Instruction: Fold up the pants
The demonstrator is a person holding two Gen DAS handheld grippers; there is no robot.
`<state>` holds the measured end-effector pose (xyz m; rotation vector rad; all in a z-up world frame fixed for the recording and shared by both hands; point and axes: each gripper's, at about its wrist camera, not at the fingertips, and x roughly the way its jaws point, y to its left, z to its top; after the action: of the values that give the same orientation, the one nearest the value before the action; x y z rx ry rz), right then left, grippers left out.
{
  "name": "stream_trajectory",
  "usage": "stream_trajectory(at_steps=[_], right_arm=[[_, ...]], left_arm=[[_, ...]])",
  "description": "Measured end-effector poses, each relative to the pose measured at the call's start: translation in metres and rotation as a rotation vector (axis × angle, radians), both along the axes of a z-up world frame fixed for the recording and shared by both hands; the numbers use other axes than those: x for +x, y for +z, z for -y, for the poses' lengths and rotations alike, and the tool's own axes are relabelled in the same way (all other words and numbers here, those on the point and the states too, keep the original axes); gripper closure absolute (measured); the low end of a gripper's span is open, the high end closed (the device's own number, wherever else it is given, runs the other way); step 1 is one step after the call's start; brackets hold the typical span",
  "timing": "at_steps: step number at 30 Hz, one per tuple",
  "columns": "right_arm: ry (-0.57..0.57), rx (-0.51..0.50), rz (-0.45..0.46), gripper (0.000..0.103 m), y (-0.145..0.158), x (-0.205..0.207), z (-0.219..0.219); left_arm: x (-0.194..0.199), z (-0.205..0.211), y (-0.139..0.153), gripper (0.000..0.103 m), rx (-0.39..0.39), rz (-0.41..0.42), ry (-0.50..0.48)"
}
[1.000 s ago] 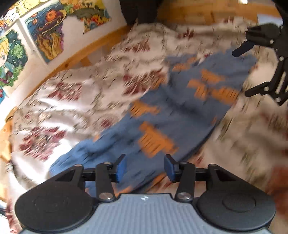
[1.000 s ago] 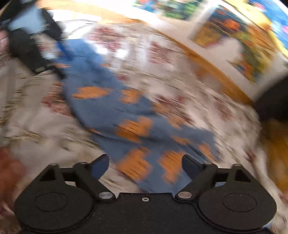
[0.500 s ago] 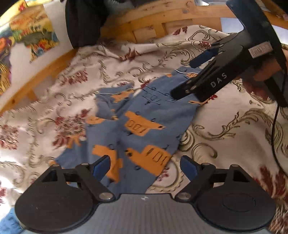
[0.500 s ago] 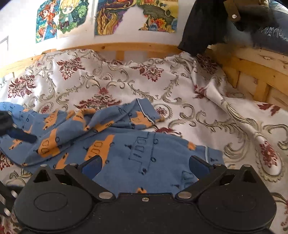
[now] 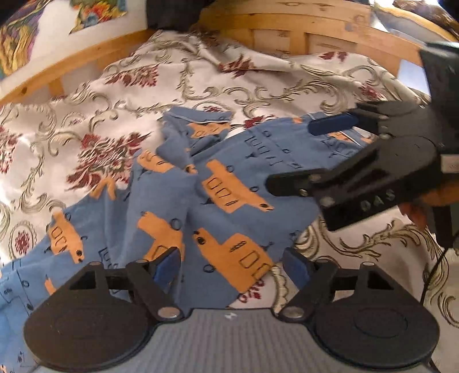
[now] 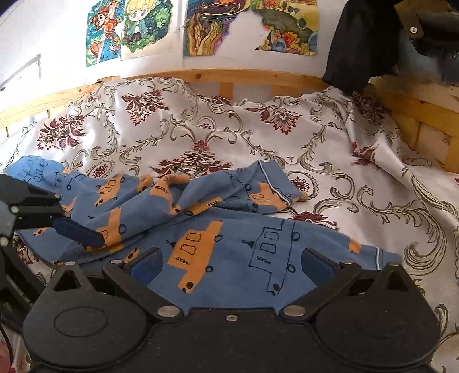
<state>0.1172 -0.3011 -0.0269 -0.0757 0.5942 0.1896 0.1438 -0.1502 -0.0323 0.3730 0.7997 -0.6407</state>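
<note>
Blue pants (image 5: 229,183) printed with orange vehicles lie rumpled on a floral bedspread (image 5: 114,94). One leg is bunched up toward the back, its piped cuff (image 6: 275,186) turned over. My left gripper (image 5: 232,266) hovers open just above the near edge of the cloth, with nothing between its fingers. At the right of the left wrist view my right gripper (image 5: 298,155) is open over the other end, held by a hand. In the right wrist view the right gripper (image 6: 231,264) stands open low over a flat leg (image 6: 258,258). A left gripper finger (image 6: 77,233) shows at the left.
A wooden bed frame (image 6: 258,77) rims the bed at the back and right. Colourful posters (image 6: 249,25) hang on the white wall. Dark clothing (image 6: 361,43) is draped over the frame's corner. A cable (image 5: 430,281) trails at the right.
Both grippers swept in from fast, blurred motion and now hold steady low over the pants. The left gripper's jaws have spread wider than one second ago.
</note>
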Motion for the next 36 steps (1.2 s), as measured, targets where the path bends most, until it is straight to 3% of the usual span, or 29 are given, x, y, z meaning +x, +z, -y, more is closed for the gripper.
stream_trajectory(at_steps=[4, 7, 9, 13, 17, 20, 25, 34, 36], right_arm=[[-0.040, 0.024, -0.015, 0.001, -0.001, 0.003, 0.009], [-0.063, 0.047, -0.021, 0.001, -0.001, 0.003, 0.017], [-0.077, 0.055, -0.024, 0.001, -0.001, 0.004, 0.021], [-0.082, 0.072, -0.032, 0.001, -0.002, 0.004, 0.024], [-0.068, 0.075, -0.039, 0.001, -0.003, 0.005, 0.022], [-0.061, 0.073, -0.045, 0.001, -0.005, 0.005, 0.021], [-0.064, 0.081, -0.056, 0.001, -0.006, 0.006, 0.020], [-0.058, 0.078, -0.074, 0.001, -0.011, 0.008, 0.020], [-0.056, 0.078, -0.077, 0.001, -0.013, 0.007, 0.020]], left_arm=[[0.010, 0.004, -0.005, 0.023, 0.003, -0.020, 0.017], [0.024, 0.000, -0.007, 0.033, -0.005, -0.050, 0.084], [0.030, -0.004, -0.008, 0.045, -0.003, -0.061, 0.117], [0.033, -0.004, -0.007, 0.052, 0.052, -0.017, 0.157], [0.027, 0.001, -0.008, 0.052, 0.099, 0.024, 0.132], [0.024, 0.006, -0.010, 0.067, 0.117, 0.040, 0.103], [0.024, 0.016, -0.012, 0.069, 0.181, 0.107, 0.089], [0.028, 0.018, -0.019, 0.082, 0.268, 0.132, 0.096], [0.025, 0.019, -0.020, 0.091, 0.285, 0.145, 0.081]])
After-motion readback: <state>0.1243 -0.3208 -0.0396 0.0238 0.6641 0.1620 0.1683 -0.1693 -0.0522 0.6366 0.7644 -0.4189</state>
